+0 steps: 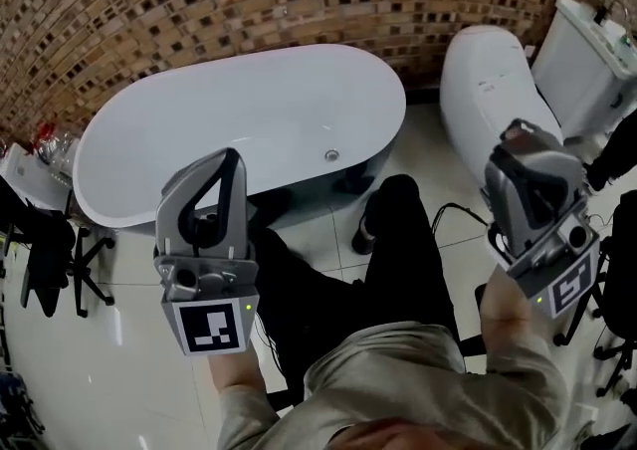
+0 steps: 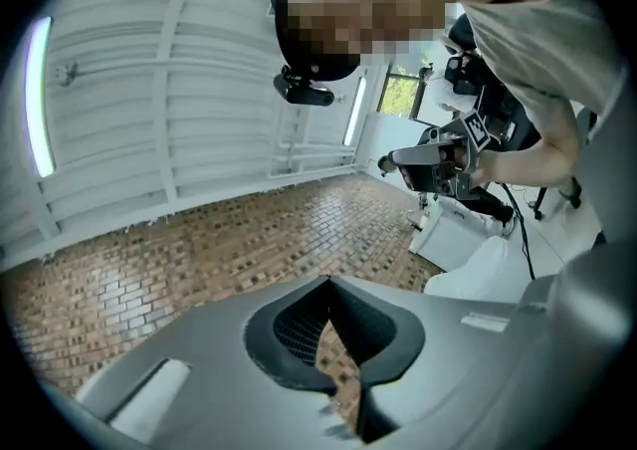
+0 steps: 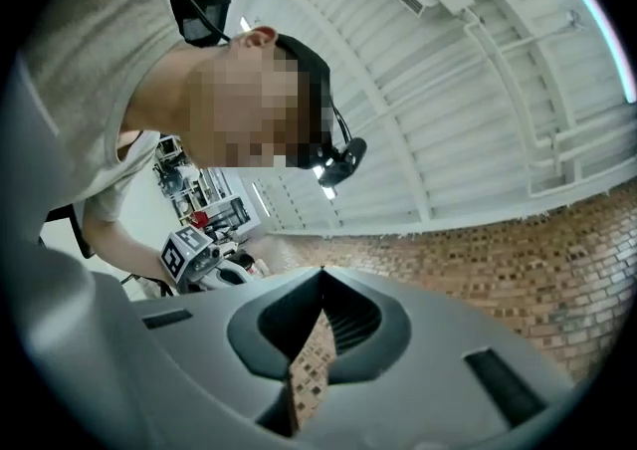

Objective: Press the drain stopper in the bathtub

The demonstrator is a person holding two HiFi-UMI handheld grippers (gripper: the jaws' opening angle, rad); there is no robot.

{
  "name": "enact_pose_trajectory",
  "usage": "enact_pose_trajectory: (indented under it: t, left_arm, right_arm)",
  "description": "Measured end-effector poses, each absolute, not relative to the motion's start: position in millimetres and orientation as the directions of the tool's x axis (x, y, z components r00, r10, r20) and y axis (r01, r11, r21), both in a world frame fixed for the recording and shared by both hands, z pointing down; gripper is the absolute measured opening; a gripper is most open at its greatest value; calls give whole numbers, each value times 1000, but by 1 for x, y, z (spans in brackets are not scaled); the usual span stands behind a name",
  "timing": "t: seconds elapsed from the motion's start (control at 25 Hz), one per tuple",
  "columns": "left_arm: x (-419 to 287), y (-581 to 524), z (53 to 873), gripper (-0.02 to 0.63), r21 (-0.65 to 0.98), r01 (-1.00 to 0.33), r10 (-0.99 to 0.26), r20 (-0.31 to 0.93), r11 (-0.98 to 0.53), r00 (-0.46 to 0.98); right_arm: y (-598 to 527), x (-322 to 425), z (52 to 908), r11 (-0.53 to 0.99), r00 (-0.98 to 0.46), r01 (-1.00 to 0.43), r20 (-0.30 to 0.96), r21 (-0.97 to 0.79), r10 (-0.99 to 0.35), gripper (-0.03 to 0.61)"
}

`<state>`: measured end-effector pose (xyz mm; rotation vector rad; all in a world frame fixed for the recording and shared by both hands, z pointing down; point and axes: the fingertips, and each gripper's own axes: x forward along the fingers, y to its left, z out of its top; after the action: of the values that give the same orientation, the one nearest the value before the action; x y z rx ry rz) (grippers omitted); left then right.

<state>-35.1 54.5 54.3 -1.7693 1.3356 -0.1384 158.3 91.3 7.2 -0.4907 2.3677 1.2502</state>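
Observation:
The white oval bathtub [image 1: 169, 144] stands against the mosaic wall, and its round metal drain stopper [image 1: 331, 155] sits in the tub floor near the right end. My left gripper [image 1: 232, 154] is held upright in front of the tub's near rim, well short of the stopper, jaws shut with nothing between them. My right gripper [image 1: 519, 129] is raised at the right, over the white toilet, also shut and empty. In the left gripper view the left gripper [image 2: 328, 281] points up at the wall and ceiling. The right gripper [image 3: 320, 271] does the same in the right gripper view. Neither gripper view shows the tub.
A white toilet [image 1: 483, 80] with its tank [image 1: 587, 60] stands right of the tub. The person's black-trousered legs and a shoe [image 1: 366, 234] are between the grippers. A black stand [image 1: 45, 249] and clutter sit at the left. A cable [image 1: 460, 209] lies on the glossy tile floor.

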Motion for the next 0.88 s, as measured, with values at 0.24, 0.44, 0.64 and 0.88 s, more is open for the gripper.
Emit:
enact_pose_trajectory:
  t: [0.24,0.44,0.64,0.88]
  left_arm:
    - [-25,115,22,9,-640,-768,-729,-518,-19,449]
    - [-16,131,17,9,-657,-753,-707,-536,5,462]
    - [-13,137,19,9,-670,-742,-703,-527,-2,478]
    - [-8,146,23,9,-678,-735,-696,-524,-7,491]
  right_arm:
    - [139,180,-8,457,-830,-521,-553,721,-73,2]
    - [142,191,-7,463,-822,-525,-567,714,-58,2]
    - [137,188,-2,453,-834,-510,-549,731,-55,2]
    - [137,178,8,436,-852,-488,-521,756,-50,2]
